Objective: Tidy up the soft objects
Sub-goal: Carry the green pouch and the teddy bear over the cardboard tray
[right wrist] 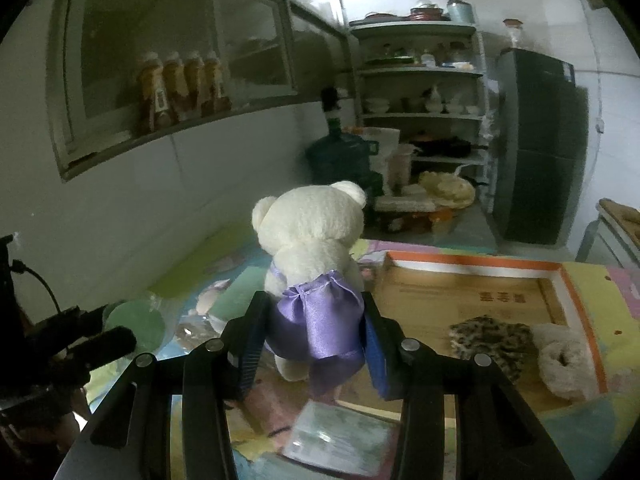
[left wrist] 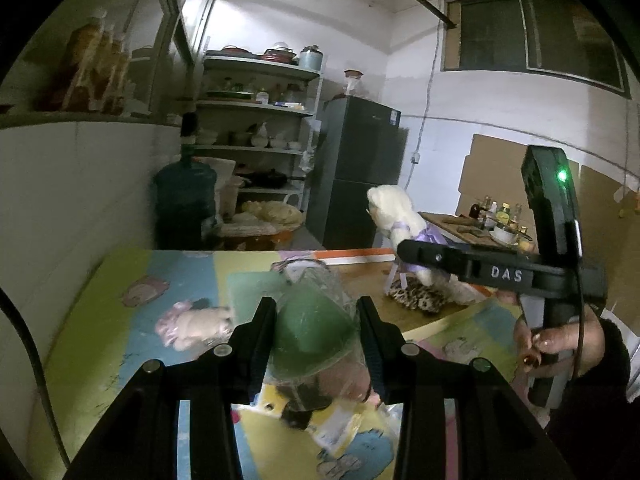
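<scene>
In the lower centre of the left wrist view, a green soft object wrapped in clear plastic (left wrist: 316, 328) is held between the closed-in fingers of the left gripper (left wrist: 316, 320), lifted above the colourful play mat (left wrist: 100, 320). Left of it, a small pink plush (left wrist: 192, 322) is seen lying on the mat. In the lower centre of the right wrist view, a white teddy bear in a purple satin skirt (right wrist: 312, 264) is clamped upright at the skirt by the right gripper (right wrist: 314, 320). To the lower right, a leopard-print item (right wrist: 490, 338) and a fuzzy white ring (right wrist: 564, 362) are seen lying side by side in a shallow cardboard tray (right wrist: 472, 258). At the far end, a dark refrigerator (right wrist: 540, 144) is visible.
</scene>
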Demonstrator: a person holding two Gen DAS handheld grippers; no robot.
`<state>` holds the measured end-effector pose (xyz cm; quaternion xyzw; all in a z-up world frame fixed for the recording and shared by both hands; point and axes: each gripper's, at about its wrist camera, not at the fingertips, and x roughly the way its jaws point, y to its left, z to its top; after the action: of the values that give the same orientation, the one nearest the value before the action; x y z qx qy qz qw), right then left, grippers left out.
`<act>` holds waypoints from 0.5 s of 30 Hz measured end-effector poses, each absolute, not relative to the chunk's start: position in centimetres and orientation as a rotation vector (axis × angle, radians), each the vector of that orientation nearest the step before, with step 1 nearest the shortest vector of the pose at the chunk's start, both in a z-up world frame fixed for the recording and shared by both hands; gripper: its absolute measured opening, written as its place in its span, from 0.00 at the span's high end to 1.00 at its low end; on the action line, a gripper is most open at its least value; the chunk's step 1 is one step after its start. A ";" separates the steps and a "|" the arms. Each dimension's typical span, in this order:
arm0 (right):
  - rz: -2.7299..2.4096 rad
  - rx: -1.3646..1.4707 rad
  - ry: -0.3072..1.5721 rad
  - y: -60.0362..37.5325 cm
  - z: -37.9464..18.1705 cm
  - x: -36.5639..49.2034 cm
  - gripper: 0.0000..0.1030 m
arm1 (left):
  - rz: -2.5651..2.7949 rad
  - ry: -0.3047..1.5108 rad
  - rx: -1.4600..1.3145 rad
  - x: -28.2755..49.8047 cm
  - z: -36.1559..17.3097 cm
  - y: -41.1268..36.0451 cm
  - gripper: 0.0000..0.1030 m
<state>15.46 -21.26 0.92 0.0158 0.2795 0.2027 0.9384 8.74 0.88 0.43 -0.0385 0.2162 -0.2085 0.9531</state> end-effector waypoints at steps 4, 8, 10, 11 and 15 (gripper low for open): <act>0.380 0.042 0.561 -23.1 1.1 15.0 0.56 | -0.448 0.438 -0.075 9.6 1.0 -0.7 0.60; 0.345 0.054 0.556 -25.2 1.2 14.9 0.56 | -0.476 0.440 -0.073 10.8 1.5 -2.8 0.60; 0.330 0.057 0.553 -26.1 1.3 14.8 0.56 | -0.487 0.445 -0.071 11.3 1.6 -3.8 0.60; 0.321 0.058 0.551 -26.8 1.3 14.8 0.56 | -0.496 0.448 -0.070 11.6 1.7 -4.4 0.60; 0.286 0.064 0.543 -29.2 1.5 14.6 0.56 | -0.511 0.460 -0.073 12.7 2.0 -6.5 0.60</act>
<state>14.59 -29.15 1.47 0.0317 0.2673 0.1407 0.9527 12.67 -6.53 1.98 -0.0360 0.2253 -0.2506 0.9408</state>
